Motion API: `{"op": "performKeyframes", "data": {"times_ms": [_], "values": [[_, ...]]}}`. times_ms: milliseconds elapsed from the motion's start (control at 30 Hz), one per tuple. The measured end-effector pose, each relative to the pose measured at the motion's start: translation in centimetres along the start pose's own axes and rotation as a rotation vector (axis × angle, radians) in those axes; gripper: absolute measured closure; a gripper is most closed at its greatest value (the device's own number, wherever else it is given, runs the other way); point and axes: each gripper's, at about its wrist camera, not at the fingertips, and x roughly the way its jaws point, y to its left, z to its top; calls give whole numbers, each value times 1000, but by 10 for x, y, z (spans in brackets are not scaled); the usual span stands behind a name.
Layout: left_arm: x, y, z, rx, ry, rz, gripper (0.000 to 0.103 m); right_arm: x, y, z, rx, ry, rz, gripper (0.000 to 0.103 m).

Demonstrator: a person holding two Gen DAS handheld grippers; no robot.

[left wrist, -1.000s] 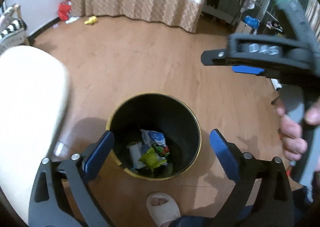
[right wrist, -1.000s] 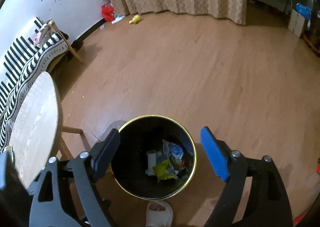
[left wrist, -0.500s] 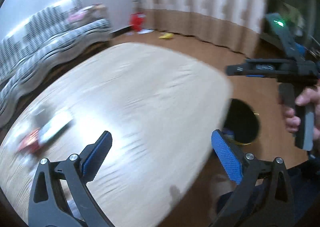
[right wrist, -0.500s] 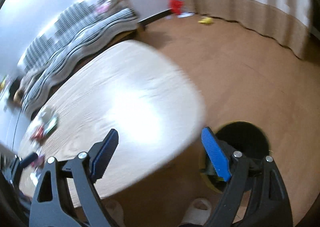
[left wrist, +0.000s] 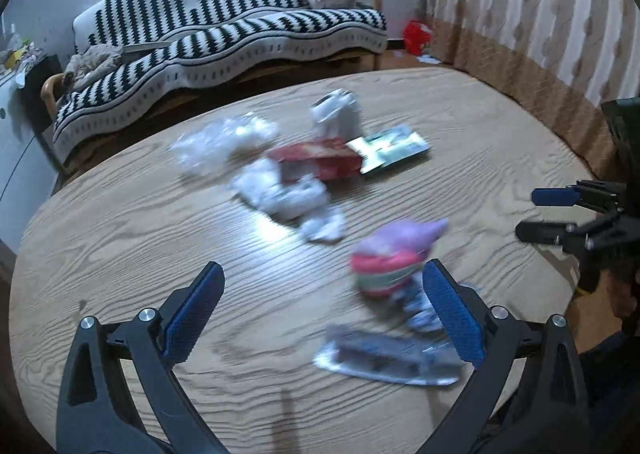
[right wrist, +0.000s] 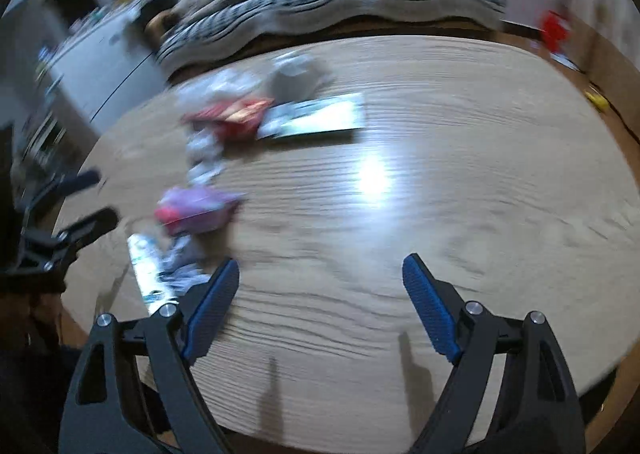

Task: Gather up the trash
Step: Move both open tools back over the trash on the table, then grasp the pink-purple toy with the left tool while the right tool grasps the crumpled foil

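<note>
Wood-grain table (left wrist: 120,238), oval, striped sofa (left wrist: 224,34) behind. Left gripper (left wrist: 320,310): spread, empty, hovering over the near litter. Right gripper (right wrist: 320,302): spread, empty, over bare wood. Trash, all on the table:
- pink-purple wrapper (left wrist: 392,258), near the left gripper: likely light, crinkly; pinch a loose edge.
- foil packet (left wrist: 384,354): flat, slippery.
- tissues (left wrist: 288,194): soft.
- red box (left wrist: 320,162): stiffer.

No bin in view.

I count one round table (left wrist: 120,222) under me, with about seven pieces of trash on it, blurred: one clear plastic bag (left wrist: 224,142), one white pouch (left wrist: 336,114), one red packet (left wrist: 316,162), one green-and-white flat packet (left wrist: 392,148), one crumpled white wrapper (left wrist: 288,194), one pink-and-purple wrapper (left wrist: 392,258) and one silver wrapper (left wrist: 384,354). The cluster runs from 11 o'clock to 4 o'clock in my left view. I hold two grippers, left (left wrist: 320,306) and right (right wrist: 320,294), and one striped sofa (left wrist: 224,26) stands at 12 o'clock.
</note>
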Motion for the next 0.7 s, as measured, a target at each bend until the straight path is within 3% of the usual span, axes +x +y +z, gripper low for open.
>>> {"op": "performKeyframes", "data": {"times_ms": [200, 433, 600, 700], "values": [[4, 31, -12, -7, -2, -4, 7, 36, 58, 4, -152, 57, 66, 28], [10, 35, -8, 0, -18, -34, 7, 48, 80, 0, -238, 81, 136, 31], [22, 26, 0, 10, -12, -59, 7, 52, 90, -7, -273, 113, 168, 42], [30, 18, 3, 42, -10, -61, 7, 51, 93, -11, -279, 132, 201, 55]]}}
